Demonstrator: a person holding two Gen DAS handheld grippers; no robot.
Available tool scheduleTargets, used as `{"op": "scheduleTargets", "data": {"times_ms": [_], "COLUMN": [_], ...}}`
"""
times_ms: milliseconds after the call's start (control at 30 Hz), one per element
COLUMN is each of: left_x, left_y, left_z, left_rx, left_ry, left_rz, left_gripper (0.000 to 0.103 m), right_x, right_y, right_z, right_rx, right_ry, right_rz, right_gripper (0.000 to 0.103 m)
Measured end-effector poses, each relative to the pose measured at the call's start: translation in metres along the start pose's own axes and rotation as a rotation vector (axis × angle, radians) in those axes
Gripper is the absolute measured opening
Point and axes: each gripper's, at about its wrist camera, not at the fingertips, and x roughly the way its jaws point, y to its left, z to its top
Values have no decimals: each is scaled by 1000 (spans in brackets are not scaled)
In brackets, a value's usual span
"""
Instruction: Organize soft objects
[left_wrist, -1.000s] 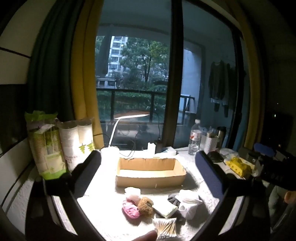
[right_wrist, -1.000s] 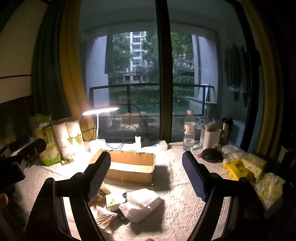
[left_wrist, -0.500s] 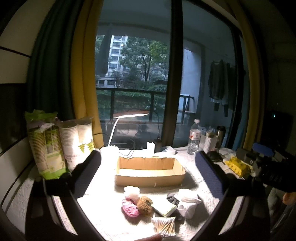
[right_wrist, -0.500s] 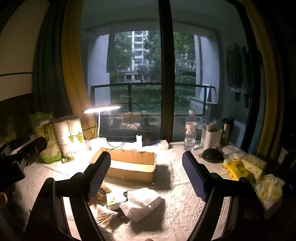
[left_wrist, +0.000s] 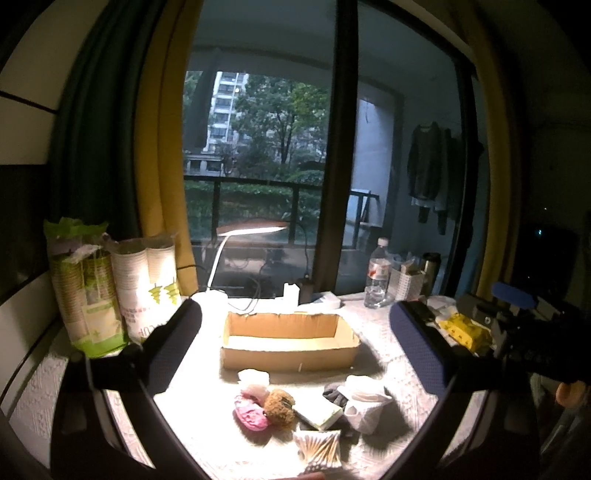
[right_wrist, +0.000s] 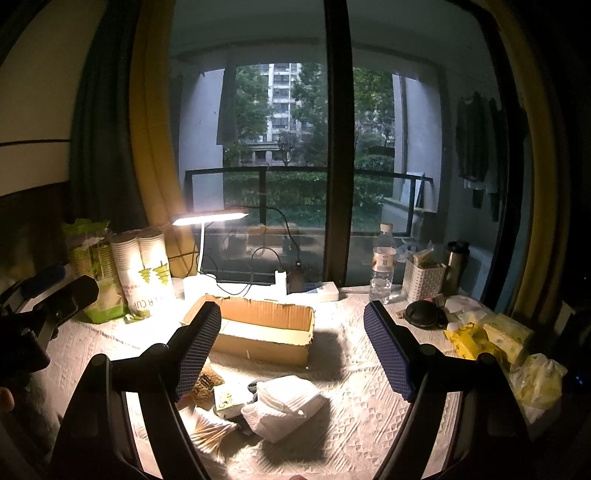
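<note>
The soft stuff sits in one loose clump on the counter (left_wrist: 192, 373), just in front of the cardboard box (left_wrist: 290, 341), which looks empty and open-topped. I'd guess that's where it all goes. In the clump: a pink scrunched puff (left_wrist: 251, 412), a brown fuzzy ball (left_wrist: 279, 403) touching it, a pale fluffy pad (left_wrist: 253, 380) behind those, a flat pale-green packet (left_wrist: 319, 412), a crumpled white ribbed cloth (right_wrist: 282, 404) over something dark, and a bag of cotton swabs (left_wrist: 319, 448) nearest the camera.

Left tongs (left_wrist: 295, 350) and right tongs (right_wrist: 291, 349) are both spread wide with nothing between the blue textured pads, hovering back from the pile. Seems like the pick hasn't started.

The counter has a bumpy white embossed cover. A desk lamp (right_wrist: 210, 218) lights the box, with sleeves of paper cups (left_wrist: 146, 280) stacked off to the left.
</note>
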Motion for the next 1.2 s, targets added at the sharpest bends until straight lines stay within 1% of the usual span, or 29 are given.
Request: {"op": "scheduleTargets", "data": {"times_ms": [533,1200], "left_x": [0,0], "left_y": [3,1], "left_z": [1,1], "left_rx": [0,-6], "left_ry": [13,8], "left_rz": [-11,-9], "left_gripper": [102,102], "right_x": [-2,-2], "right_y": [-5,-3], "right_z": [2,1], "right_rx": [6,7], "right_ry": [-5,-3], "right_rz": [0,0], "right_gripper": [82,82]}}
